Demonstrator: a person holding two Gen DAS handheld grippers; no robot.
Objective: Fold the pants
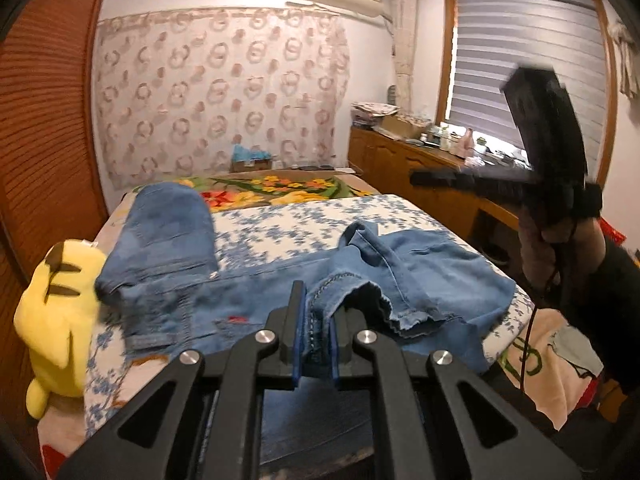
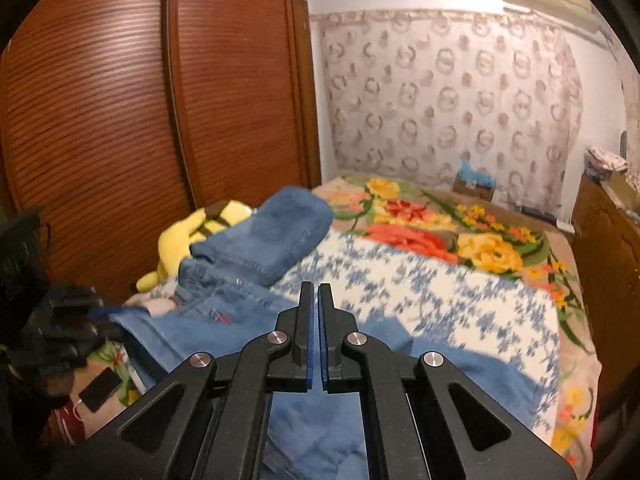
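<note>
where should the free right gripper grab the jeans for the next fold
Probably the frayed hem of the near leg of the jeans, coming from the right edge of the bed. It lies loose and lifted beside the seam pinched by the left gripper; the right gripper is shut and holds nothing.

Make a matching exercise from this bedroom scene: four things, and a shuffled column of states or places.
1. left tool
2. right tool
3. yellow plush toy
4. light blue denim pants

A. shut on nothing, above the bed
B. spread on the blue-flowered white sheet
C. at the bed's edge by the slatted brown wooden wardrobe
D. clamped on a stitched denim seam

Pairs: 1-D, 2-A, 3-C, 4-B
</note>
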